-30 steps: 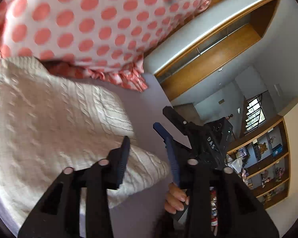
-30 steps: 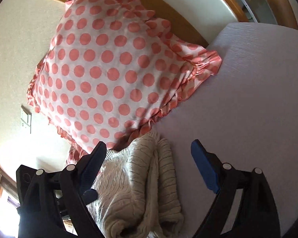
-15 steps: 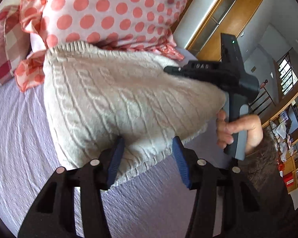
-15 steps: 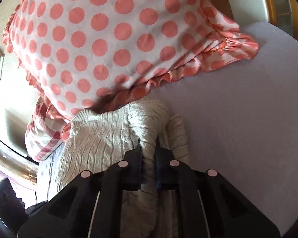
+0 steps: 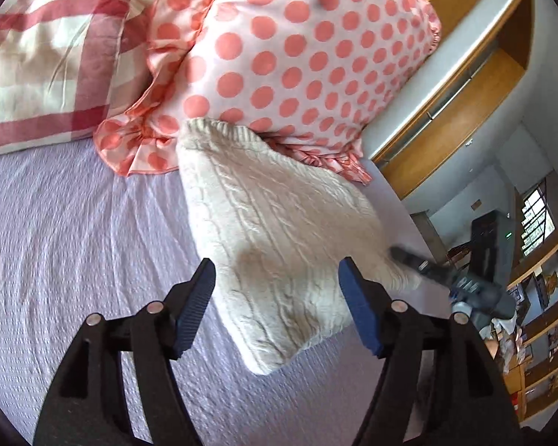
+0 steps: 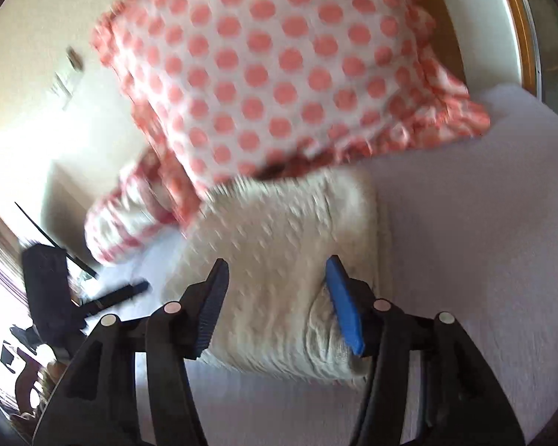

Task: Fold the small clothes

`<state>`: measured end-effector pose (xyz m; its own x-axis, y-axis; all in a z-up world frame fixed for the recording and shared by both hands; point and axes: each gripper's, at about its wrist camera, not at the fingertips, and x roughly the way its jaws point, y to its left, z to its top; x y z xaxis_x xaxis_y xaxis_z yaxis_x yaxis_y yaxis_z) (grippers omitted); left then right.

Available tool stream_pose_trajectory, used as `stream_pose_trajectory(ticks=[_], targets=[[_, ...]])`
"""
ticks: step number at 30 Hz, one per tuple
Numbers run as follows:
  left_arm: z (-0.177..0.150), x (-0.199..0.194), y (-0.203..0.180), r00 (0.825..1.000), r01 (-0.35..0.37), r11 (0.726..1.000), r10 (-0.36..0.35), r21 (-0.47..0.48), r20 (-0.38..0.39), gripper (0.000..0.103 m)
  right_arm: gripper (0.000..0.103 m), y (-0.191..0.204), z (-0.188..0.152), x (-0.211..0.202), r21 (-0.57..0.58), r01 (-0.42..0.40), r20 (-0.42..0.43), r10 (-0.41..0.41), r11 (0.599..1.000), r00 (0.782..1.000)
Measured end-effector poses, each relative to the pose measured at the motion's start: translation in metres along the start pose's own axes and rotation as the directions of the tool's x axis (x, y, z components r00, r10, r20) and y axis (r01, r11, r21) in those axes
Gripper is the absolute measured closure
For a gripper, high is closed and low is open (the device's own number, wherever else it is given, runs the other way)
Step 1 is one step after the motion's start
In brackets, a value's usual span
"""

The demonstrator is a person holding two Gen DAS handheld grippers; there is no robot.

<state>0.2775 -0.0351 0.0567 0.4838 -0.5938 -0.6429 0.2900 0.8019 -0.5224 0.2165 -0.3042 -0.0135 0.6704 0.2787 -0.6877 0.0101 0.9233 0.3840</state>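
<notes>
So the cream cable-knit sweater is lying folded into a chunky rectangle on the lilac bed sheet, with its far end tucked right up against the bottom frill of the pink polka-dot pillow. In the right wrist view the same sweater looks pretty squared off, with folded layers showing along its right edge, though that view is smeared by motion blur.

The left tongs are spread wide, both blue pads hanging on either side of the sweater's near corner and gripping nothing. The right tongs are the same deal: wide open over the near end of the sweater, nothing pinched between them.

From the left camera you can see the other tool poking in at the sweater's right edge, dark and blurry. To the left of the dotted pillow there's a red-and-white checked pillow resting on the sheet. Off to the right past the bed edge there's a wooden frame and some shelves with clutter on them.
</notes>
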Motion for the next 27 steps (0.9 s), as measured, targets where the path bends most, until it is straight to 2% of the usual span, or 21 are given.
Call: stream_pose_trajectory(ticks=[1,2,3,4,5,6,7,9,10,11,12,14,15,16,17,18,19,20,21,23,27], targets=[[0.0,0.003,0.005,1.0,-0.003,1.0,0.003,-0.019,-0.015,0.034,0.05,0.001,-0.004,-0.008,-0.017,-0.001,0.062,0.002,1.0,0.998],[0.001,0.008,0.01,0.999,0.0,0.999,-0.001,-0.04,-0.034,0.03,0.049,0.0,-0.003,-0.017,0.013,-0.013,0.08,0.012,1.0,0.997],[0.001,0.014,0.015,0.999,0.007,0.998,-0.01,-0.063,-0.05,0.027,0.047,-0.007,0.001,-0.027,0.071,-0.064,0.104,0.056,0.995,0.993],[0.001,0.018,0.02,0.998,0.008,0.996,-0.014,-0.085,-0.064,0.024,0.034,-0.015,0.005,-0.037,0.114,-0.117,0.149,0.1,0.986,0.984],[0.002,0.022,0.023,0.997,0.008,0.995,-0.016,-0.102,-0.073,0.022,0.012,-0.022,0.01,-0.042,0.136,-0.12,0.181,0.094,0.983,0.979],[0.003,0.026,0.026,0.996,0.01,0.993,-0.02,-0.114,-0.085,0.022,0.008,-0.03,0.015,-0.04,0.156,-0.089,0.178,0.061,0.984,0.982],[0.004,0.032,0.026,0.995,0.009,0.992,-0.022,-0.122,-0.1,0.02,0.007,-0.038,0.02,-0.031,0.185,-0.073,0.145,0.046,0.98,0.988],[0.007,0.043,0.026,0.991,-0.004,0.992,-0.013,-0.129,-0.13,0.014,0.01,-0.054,0.026,-0.006,0.254,-0.094,0.054,0.083,0.963,0.995],[0.008,0.048,0.026,0.99,-0.004,0.991,-0.015,-0.134,-0.137,0.013,0.017,-0.059,0.027,0.006,0.276,-0.107,0.018,0.107,0.955,0.994],[0.009,0.054,0.027,0.989,0.001,0.99,-0.022,-0.141,-0.146,0.013,0.024,-0.062,0.026,0.015,0.293,-0.119,-0.004,0.126,0.949,0.992],[0.01,0.056,0.026,0.99,0.008,0.989,-0.029,-0.146,-0.14,0.012,0.025,-0.061,0.025,0.014,0.281,-0.134,0.025,0.132,0.95,0.991],[0.014,0.061,0.023,0.99,0.012,0.989,-0.032,-0.144,-0.137,0.014,0.046,-0.059,0.024,0.022,0.283,-0.168,0.006,0.173,0.944,0.985],[0.016,0.065,0.022,0.989,0.032,0.988,-0.054,-0.151,-0.14,0.02,0.05,-0.058,0.023,0.023,0.275,-0.169,0.029,0.167,0.946,0.985],[0.016,0.068,0.023,0.988,0.038,0.985,-0.062,-0.167,-0.141,0.031,0.064,-0.058,0.021,0.024,0.274,-0.199,0.038,0.196,0.941,0.98],[0.018,0.068,0.025,0.989,0.039,0.984,-0.063,-0.175,-0.132,0.044,0.068,-0.057,0.019,0.026,0.294,-0.227,0.049,0.222,0.929,0.974],[0.019,0.064,0.028,0.989,0.052,0.982,-0.076,-0.184,-0.127,0.05,0.069,-0.056,0.019,0.025,0.3,-0.245,0.06,0.238,0.922,0.969],[0.021,0.055,0.033,0.988,0.074,0.978,-0.098,-0.195,-0.116,0.062,0.072,-0.05,0.02,0.022,0.29,-0.268,0.076,0.258,0.919,0.963],[0.021,0.045,0.037,0.988,0.09,0.975,-0.113,-0.203,-0.107,0.066,0.073,-0.041,0.021,0.018,0.273,-0.301,0.088,0.288,0.914,0.954],[0.022,0.031,0.04,0.989,0.089,0.977,-0.109,-0.193,-0.097,0.066,0.073,-0.031,0.022,0.016,0.252,-0.333,0.091,0.32,0.909,0.943],[0.022,-0.002,0.044,0.997,0.038,0.991,-0.046,-0.132,-0.06,0.066,0.074,0.003,0.024,0.021,0.182,-0.369,0.06,0.364,0.911,0.929],[0.012,-0.063,0.078,0.998,-0.059,0.99,0.06,-0.129,0.004,0.065,0.074,0.067,0.017,0.059,0.06,-0.36,-0.057,0.364,0.931,0.93]])
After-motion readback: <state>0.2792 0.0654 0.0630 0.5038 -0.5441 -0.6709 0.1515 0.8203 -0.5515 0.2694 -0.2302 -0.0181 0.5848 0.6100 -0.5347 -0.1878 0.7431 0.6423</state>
